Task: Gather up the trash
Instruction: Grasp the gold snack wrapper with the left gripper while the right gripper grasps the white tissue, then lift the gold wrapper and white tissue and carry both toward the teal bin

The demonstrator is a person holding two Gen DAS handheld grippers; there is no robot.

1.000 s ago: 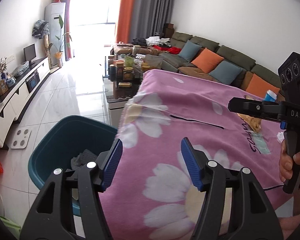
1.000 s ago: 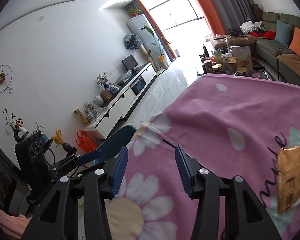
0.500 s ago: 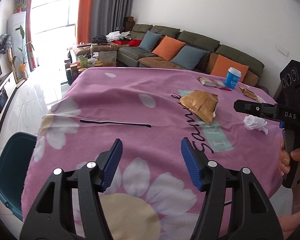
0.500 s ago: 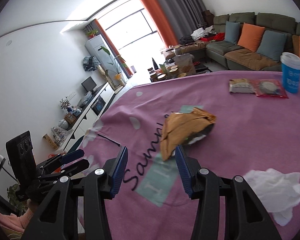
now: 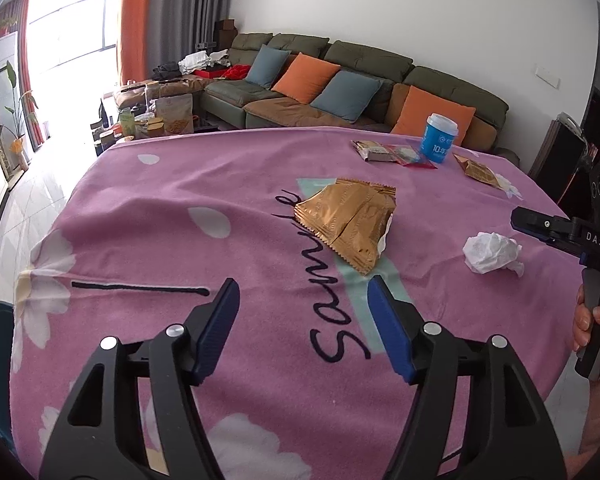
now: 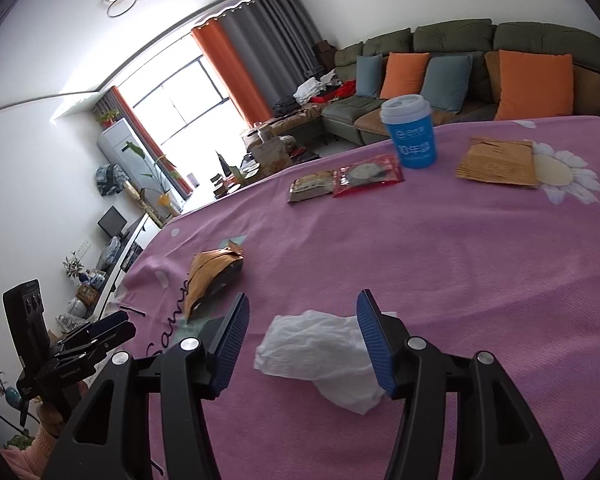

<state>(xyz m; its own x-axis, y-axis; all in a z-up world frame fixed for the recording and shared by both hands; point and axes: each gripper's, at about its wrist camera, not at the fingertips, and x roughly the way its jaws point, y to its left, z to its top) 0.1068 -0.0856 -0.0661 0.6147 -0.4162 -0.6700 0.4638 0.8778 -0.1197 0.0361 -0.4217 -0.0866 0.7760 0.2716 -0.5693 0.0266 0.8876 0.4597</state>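
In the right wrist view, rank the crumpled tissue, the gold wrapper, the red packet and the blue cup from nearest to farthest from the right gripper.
1. Crumpled tissue, between the right gripper's open jaws.
2. Gold wrapper, ahead left.
3. Red packet, far middle.
4. Blue cup, just beyond the packet.

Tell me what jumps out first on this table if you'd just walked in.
The pink flowered cloth covers the whole table. Near its middle lies a big gold snack wrapper, ahead of the open left claw. A crumpled white tissue sits between the open right claw's fingers, and a blue cup stands upright at the sofa-side edge.
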